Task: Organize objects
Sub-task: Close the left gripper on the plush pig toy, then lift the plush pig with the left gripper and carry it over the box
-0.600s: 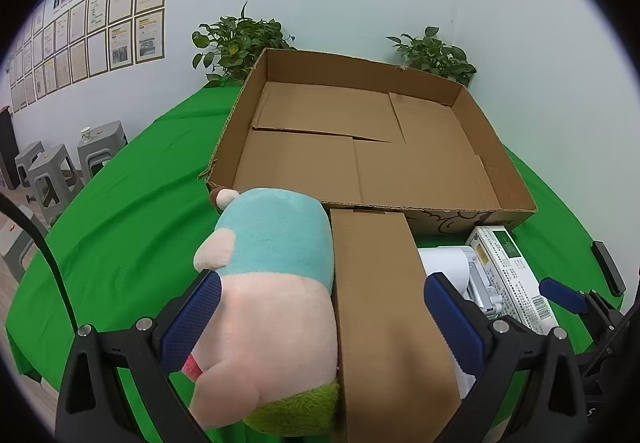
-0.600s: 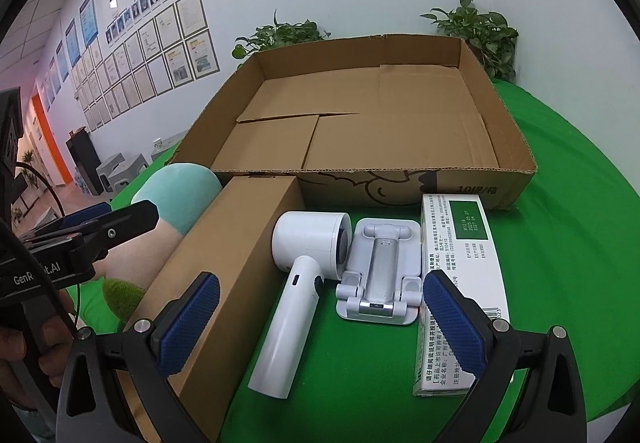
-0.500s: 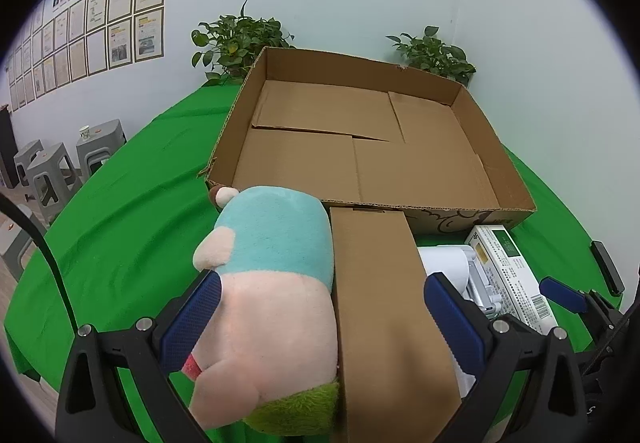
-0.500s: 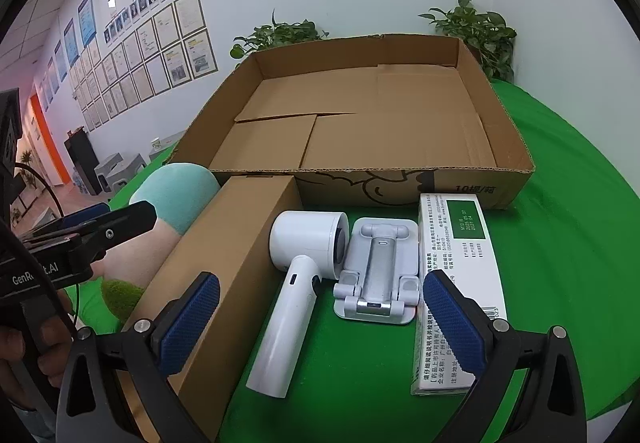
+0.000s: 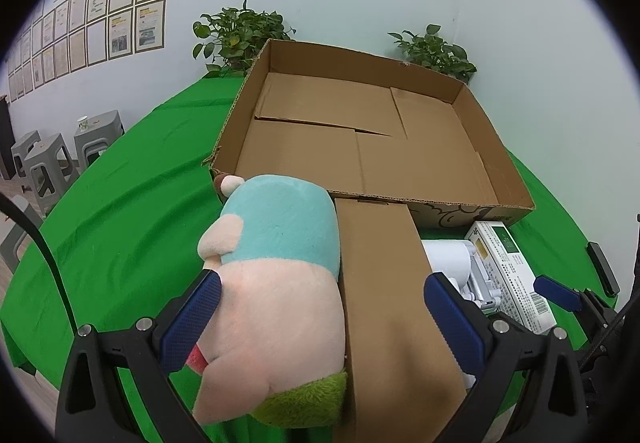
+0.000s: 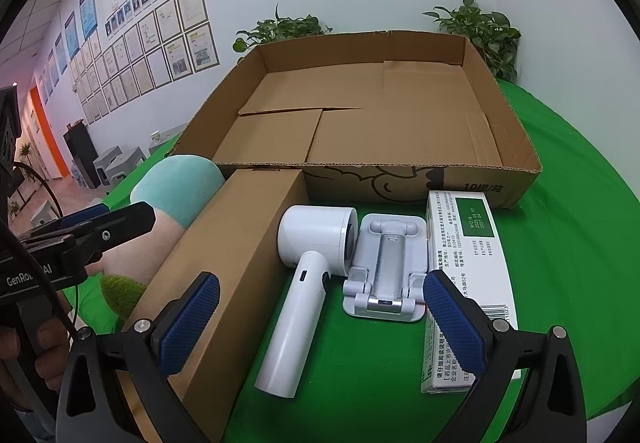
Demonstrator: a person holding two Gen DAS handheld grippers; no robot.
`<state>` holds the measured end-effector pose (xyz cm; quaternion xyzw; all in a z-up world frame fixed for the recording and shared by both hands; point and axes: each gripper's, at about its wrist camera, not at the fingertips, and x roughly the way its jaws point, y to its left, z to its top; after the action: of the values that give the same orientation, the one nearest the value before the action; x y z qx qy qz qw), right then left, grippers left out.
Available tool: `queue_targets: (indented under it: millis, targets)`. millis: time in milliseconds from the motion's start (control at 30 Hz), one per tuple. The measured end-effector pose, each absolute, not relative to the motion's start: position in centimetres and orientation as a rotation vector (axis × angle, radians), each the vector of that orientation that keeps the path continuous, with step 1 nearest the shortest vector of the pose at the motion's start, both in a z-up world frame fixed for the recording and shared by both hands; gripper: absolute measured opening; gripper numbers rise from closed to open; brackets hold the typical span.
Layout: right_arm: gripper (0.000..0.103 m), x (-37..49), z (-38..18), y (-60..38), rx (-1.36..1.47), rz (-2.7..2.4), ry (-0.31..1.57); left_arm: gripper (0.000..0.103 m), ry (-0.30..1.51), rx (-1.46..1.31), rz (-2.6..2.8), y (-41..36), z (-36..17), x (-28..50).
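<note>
I hover both grippers, jaws apart, over a pink-and-teal plush toy (image 5: pixel 276 283) beside a long brown box (image 5: pixel 392 307); nothing has shifted since before.

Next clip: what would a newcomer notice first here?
The big empty cardboard tray on the green cloth. In a row before it lie a plush toy, a long brown box, a white handheld dryer, a folding stand and a medicine carton.

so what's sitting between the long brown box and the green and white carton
In the right wrist view, a white hair dryer and a grey folding stand lie side by side between the long brown box and the carton.
</note>
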<state>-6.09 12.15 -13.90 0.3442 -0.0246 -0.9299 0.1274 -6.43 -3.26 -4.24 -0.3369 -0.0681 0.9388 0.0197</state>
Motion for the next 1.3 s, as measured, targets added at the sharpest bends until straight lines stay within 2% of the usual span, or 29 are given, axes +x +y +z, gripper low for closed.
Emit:
queue_targets:
  millis: [867,1167,1300]
  targets:
    - [0.103,-5.5,-13.7,11.8,0.973,-2.707,-0.017,0.101,-0.230,-1.037,2.872,-3.3,-4.1,-6.1]
    - [0.103,-4.7,-12.6,10.1,0.844,-2.689,0.147,0.101,-0.278,-1.035,2.882,-5.6,-4.1,-5.7]
    - [0.103,-3.5,-11.8,8.5,0.708,-2.679,0.334,0.101,-0.334,-1.147,2.810,-6.8,-5.9,-6.2]
